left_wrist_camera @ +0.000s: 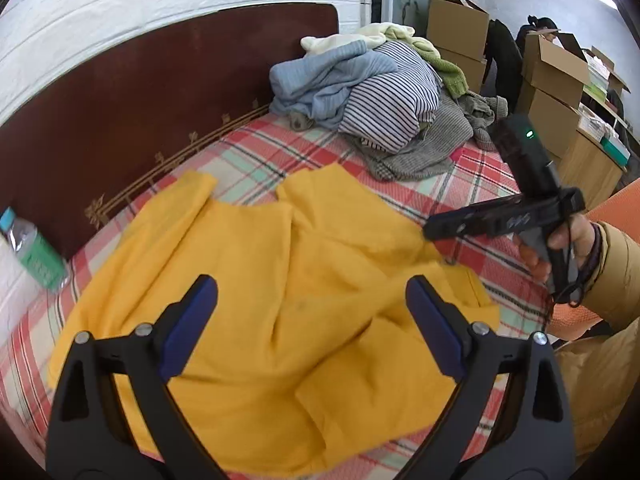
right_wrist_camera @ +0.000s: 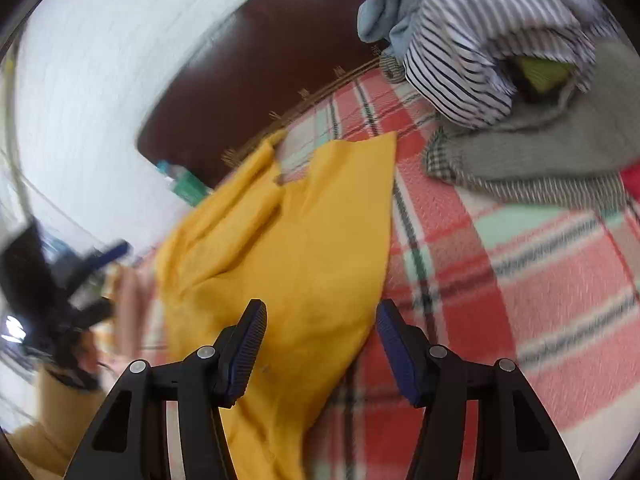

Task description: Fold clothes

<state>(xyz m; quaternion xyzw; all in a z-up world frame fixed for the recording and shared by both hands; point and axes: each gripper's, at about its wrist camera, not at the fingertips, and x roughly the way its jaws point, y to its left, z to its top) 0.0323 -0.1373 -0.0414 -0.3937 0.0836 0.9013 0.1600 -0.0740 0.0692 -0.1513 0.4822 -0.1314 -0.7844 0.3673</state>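
Note:
A yellow garment [left_wrist_camera: 280, 280] lies spread and rumpled on the plaid bed sheet [left_wrist_camera: 480, 184], its two shoulder straps pointing toward the headboard. My left gripper [left_wrist_camera: 312, 312] hovers over the garment's middle, open, with nothing between its blue pads. At the garment's right edge is my right gripper [left_wrist_camera: 436, 230], held by a hand in an orange sleeve. In the right wrist view, which is blurred, the right gripper [right_wrist_camera: 320, 328] is open above the yellow garment's [right_wrist_camera: 288, 248] edge. The left gripper [right_wrist_camera: 100, 256] shows as a smear at far left.
A pile of clothes [left_wrist_camera: 380, 92], blue, striped, grey and green, sits at the bed's far end [right_wrist_camera: 492, 40]. A dark brown headboard [left_wrist_camera: 140, 112] lines the left side, with a water bottle [left_wrist_camera: 32, 248] beside it. Cardboard boxes [left_wrist_camera: 552, 80] and a person [left_wrist_camera: 540, 28] are beyond the bed.

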